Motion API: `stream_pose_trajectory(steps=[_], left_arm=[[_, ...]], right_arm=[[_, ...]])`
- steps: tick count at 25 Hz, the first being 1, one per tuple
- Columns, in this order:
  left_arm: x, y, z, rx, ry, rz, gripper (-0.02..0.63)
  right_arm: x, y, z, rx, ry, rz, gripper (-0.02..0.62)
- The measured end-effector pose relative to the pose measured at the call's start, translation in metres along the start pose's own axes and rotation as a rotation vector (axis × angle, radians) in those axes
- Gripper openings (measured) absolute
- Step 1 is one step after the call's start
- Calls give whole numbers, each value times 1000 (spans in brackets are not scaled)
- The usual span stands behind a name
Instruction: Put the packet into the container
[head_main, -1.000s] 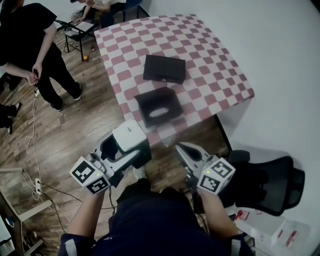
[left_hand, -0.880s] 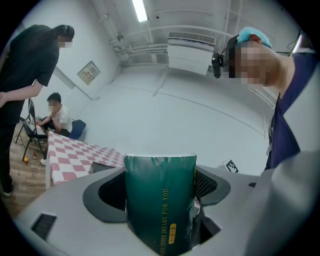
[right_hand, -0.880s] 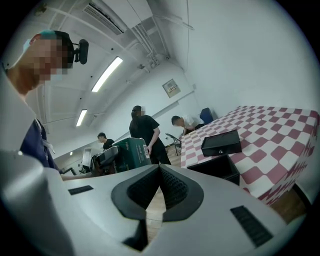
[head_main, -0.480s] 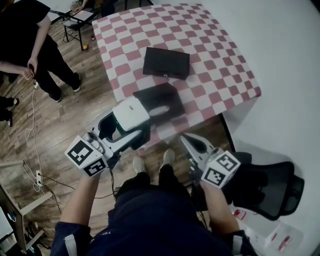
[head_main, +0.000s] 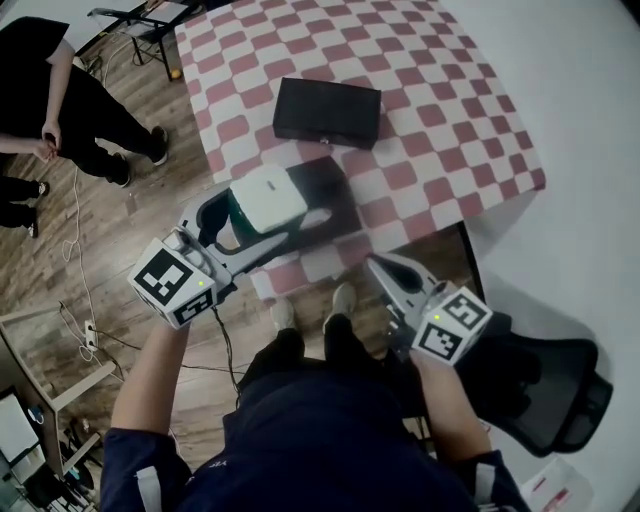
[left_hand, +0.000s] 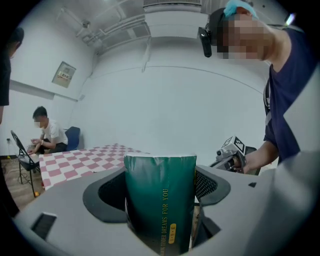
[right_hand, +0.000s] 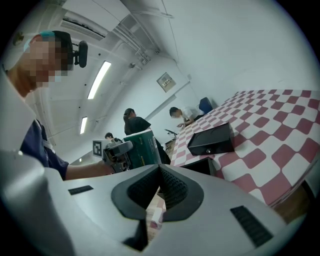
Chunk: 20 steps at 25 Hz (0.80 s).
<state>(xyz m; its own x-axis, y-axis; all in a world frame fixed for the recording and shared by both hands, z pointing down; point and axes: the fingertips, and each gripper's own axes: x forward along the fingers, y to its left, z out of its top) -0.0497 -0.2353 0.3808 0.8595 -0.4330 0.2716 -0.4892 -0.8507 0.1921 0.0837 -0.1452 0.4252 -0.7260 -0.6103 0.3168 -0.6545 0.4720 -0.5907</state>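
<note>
checkered table (head_main: 440, 90) upper right | open black container (head_main: 338, 188) mid-frame, at table's near edge | green packet (head_main: 265, 195) clamped lengthwise in left gripper (head_main: 268, 222), at container's left rim, likely nearer | right gripper (head_main: 385, 270) lower right, closed, empty

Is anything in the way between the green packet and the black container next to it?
Nothing visible does. The packet, clamped in the left tool, hangs right by the container. The shut right tool sits off to the side; the other black box lies farther back.
</note>
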Motion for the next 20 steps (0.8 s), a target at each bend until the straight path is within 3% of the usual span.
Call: stream_pose_trajectory(steps=[9,20], left_arm=[[68,-3,-44,187,250,-67,407],[118,-11,-103,278,578,-101,407]], right_arm=[[-15,-44,-13,75,16,-7,14],[-28,-80,-28,147,5,-4,14]])
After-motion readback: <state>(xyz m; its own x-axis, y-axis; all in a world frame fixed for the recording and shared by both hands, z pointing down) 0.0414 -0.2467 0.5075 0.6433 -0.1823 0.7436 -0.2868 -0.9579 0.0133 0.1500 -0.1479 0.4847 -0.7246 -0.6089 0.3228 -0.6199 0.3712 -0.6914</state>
